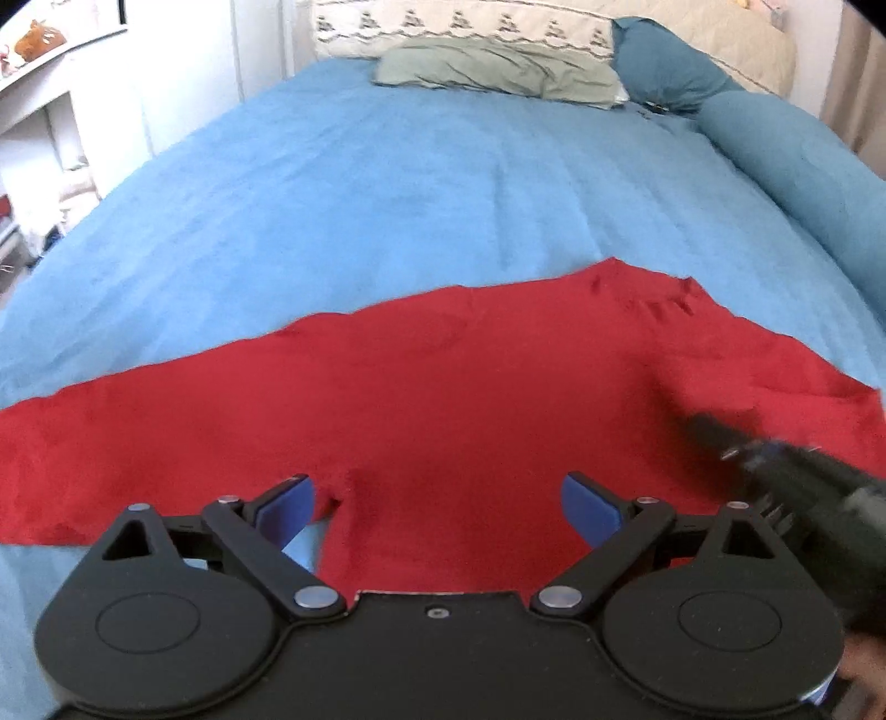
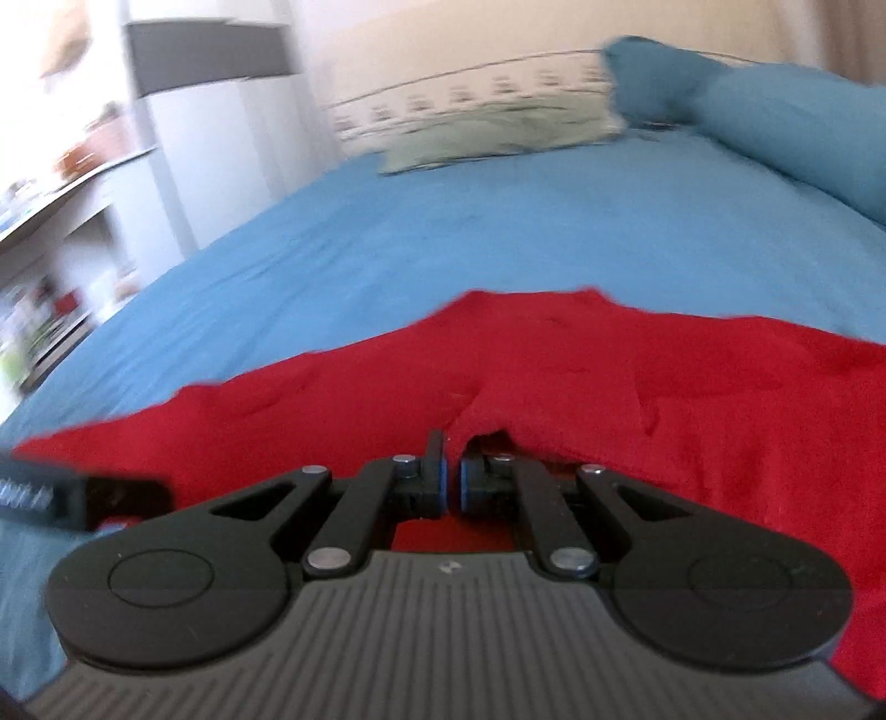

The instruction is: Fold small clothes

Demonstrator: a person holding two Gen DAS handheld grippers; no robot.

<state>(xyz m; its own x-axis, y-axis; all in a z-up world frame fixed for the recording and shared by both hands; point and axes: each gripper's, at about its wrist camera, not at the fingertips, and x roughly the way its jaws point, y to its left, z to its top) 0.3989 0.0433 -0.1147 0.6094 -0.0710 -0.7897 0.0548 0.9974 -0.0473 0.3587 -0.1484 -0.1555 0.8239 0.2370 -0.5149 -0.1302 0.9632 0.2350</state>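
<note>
A red garment [image 1: 443, 387] lies spread flat on the blue bedspread [image 1: 360, 194]. My left gripper [image 1: 440, 498] is open just above the garment's near edge, blue pads wide apart, holding nothing. My right gripper [image 2: 453, 476] is shut on a raised fold of the red garment [image 2: 554, 376] at its near edge; the cloth bunches up between the pads. The right gripper also shows blurred at the right of the left wrist view [image 1: 786, 476]. The left gripper's body shows blurred at the left edge of the right wrist view [image 2: 72, 498].
A grey-green pillow [image 1: 498, 69] and a patterned cream pillow [image 1: 459, 25] lie at the bed's head. Teal cushions [image 1: 775, 133] line the right side. White shelving [image 1: 44, 111] stands left of the bed.
</note>
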